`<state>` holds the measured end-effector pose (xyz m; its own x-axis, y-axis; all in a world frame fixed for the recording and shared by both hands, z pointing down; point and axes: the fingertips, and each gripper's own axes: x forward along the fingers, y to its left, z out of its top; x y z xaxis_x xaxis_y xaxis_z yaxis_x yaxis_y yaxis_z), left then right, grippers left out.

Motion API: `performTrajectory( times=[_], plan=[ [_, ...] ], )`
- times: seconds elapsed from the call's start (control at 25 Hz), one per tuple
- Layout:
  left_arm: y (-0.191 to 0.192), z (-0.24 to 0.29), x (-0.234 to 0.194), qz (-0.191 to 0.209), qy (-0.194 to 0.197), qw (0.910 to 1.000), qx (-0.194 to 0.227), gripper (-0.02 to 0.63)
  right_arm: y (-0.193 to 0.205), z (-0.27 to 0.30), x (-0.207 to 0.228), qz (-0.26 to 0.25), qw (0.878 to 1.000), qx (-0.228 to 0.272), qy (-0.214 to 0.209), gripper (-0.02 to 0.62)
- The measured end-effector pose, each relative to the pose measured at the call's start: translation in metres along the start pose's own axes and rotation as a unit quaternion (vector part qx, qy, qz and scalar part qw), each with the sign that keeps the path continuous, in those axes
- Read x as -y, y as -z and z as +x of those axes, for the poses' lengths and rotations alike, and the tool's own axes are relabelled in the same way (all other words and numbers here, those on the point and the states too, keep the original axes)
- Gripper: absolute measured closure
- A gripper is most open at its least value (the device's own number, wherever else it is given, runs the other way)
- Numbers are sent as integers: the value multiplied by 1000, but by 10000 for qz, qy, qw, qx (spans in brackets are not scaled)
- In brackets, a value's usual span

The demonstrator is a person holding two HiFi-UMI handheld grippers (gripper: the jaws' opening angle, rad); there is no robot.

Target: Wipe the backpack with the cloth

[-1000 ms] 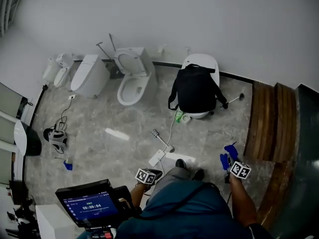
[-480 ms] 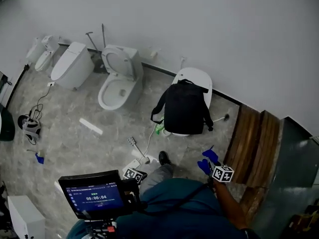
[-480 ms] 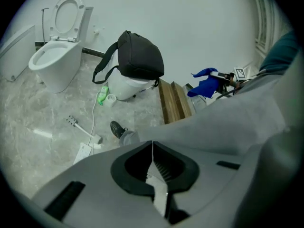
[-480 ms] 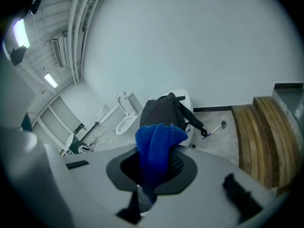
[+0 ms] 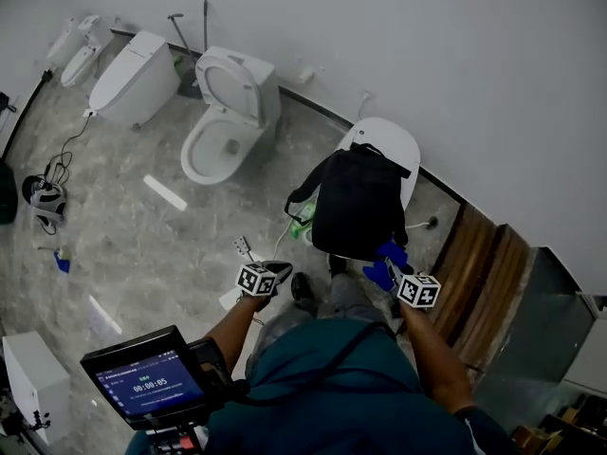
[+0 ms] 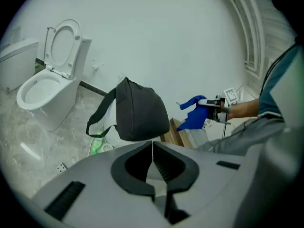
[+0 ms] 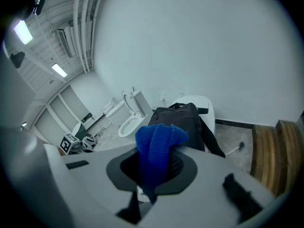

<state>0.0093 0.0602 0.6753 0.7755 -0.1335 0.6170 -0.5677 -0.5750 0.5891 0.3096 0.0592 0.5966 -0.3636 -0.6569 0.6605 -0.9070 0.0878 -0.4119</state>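
Note:
A black backpack (image 5: 358, 214) lies on the closed lid of a white toilet (image 5: 384, 140) by the wall. My right gripper (image 5: 391, 265) is shut on a blue cloth (image 5: 387, 260), which hangs just in front of the backpack's near lower edge. In the right gripper view the cloth (image 7: 154, 148) bunches out of the right gripper (image 7: 153, 171) with the backpack (image 7: 178, 122) beyond it. My left gripper (image 5: 277, 271) is to the left of the backpack, apart from it. Seen up close, the left gripper (image 6: 152, 148) is shut and empty, facing the backpack (image 6: 140, 113) and the cloth (image 6: 192, 119).
An open white toilet (image 5: 228, 112) stands to the left of the backpack, with another closed unit (image 5: 133, 79) further left. A green bottle (image 5: 303, 224) sits at the toilet's foot. Wooden steps (image 5: 484, 273) rise at the right. A screen (image 5: 142, 382) is mounted at my front.
I have come closer to the backpack. Both grippers have moved forward: the right one with the cloth now reaches the backpack's near edge, and the left one is lifted beside it.

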Motion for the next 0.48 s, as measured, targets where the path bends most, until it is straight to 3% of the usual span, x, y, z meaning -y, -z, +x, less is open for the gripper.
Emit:
performTrajectory(
  times=[0.16, 0.32, 0.48],
  plan=[
    [-32, -10, -6, -707, -209, 9959, 516, 592, -65, 78, 5, -344, 9983, -304, -364, 568],
    [-1, -23, -5, -1468, -683, 9855, 505, 592, -125, 155, 18, -633, 9950, -372, -674, 568],
    [35, -30, -13, -1968, -1142, 9735, 247, 592, -155, 238, 32, -711, 9933, -503, -764, 568]
  ],
)
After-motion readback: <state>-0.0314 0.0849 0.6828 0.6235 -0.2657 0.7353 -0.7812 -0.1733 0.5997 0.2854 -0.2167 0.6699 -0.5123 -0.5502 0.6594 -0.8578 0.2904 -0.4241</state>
